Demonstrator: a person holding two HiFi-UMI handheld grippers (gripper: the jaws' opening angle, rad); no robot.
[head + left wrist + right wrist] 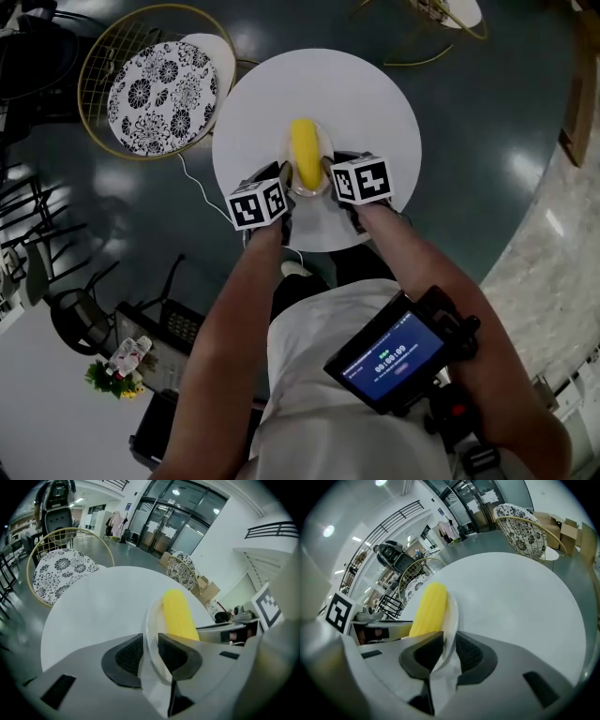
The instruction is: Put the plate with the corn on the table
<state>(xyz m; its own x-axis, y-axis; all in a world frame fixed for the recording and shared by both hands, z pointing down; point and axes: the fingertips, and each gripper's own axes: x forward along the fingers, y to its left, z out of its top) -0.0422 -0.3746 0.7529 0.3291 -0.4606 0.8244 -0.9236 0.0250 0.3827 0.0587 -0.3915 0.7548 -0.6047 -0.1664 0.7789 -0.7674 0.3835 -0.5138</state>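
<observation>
A yellow corn cob (302, 150) lies on a clear plate (309, 190), which rests on the round white table (375, 103). My left gripper (284, 178) is at the plate's near-left rim. In the left gripper view the rim (151, 620) runs between the pads with a thin gap, and the gripper (150, 651) stands open around it, the corn (178, 616) just beyond. My right gripper (330, 173) is at the near-right rim. In the right gripper view its pads press the plate's edge (452, 616), so the gripper (449, 651) is shut on it, beside the corn (429, 609).
A gold wire chair with a floral cushion (159, 84) stands left of the table, and another chair (441, 14) behind it. A white cable (202, 187) trails across the dark floor. A device with a lit screen (394, 356) hangs at the person's chest. A stone ledge (562, 234) runs along the right.
</observation>
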